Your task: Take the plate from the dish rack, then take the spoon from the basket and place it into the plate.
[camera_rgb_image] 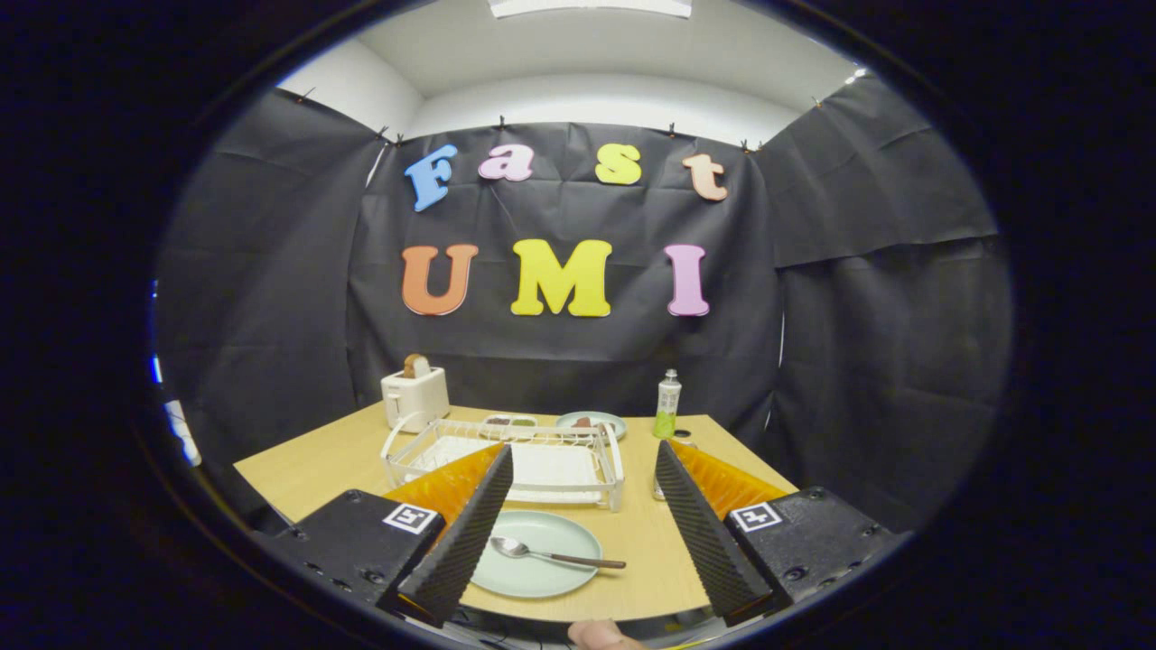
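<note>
A pale green plate [542, 564] lies on the wooden table [298, 469] between my fingers, close to the table's front edge. A metal spoon [553, 552] with a dark handle rests in the plate, bowl toward the left finger and handle pointing right. Just beyond the plate stands the white wire dish rack [578, 469] on its tray. My gripper [582, 483] hangs above the plate, open, with nothing between its fingers. The left finger covers the plate's left edge.
At the back of the table stand a white toaster [414, 394] holding a slice of bread, a small divided dish [510, 422], another plate [591, 422] with food and a green bottle [667, 404]. Part of a hand [601, 634] shows at the table's front edge.
</note>
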`<state>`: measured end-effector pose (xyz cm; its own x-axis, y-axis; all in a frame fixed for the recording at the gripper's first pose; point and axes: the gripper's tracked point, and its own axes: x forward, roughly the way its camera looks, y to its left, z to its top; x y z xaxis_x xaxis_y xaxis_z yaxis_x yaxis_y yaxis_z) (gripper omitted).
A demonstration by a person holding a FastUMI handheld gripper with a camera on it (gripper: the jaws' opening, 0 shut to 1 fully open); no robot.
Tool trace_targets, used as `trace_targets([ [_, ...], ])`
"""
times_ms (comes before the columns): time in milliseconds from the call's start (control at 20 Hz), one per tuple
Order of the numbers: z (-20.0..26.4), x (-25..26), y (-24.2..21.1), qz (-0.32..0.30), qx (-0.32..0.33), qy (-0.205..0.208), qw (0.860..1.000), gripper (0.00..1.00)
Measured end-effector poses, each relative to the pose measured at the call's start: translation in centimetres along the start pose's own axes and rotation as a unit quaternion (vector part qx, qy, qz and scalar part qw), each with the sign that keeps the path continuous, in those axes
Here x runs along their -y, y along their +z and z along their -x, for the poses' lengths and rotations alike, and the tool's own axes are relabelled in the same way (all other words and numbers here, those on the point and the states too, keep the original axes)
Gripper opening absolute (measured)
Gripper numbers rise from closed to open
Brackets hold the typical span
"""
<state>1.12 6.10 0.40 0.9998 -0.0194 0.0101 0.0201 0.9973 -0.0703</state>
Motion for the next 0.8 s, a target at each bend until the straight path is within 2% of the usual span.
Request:
trace_targets([
  [800,0.48,0.79,-0.54,-0.002,0.005,0.004,1.0,1.0],
])
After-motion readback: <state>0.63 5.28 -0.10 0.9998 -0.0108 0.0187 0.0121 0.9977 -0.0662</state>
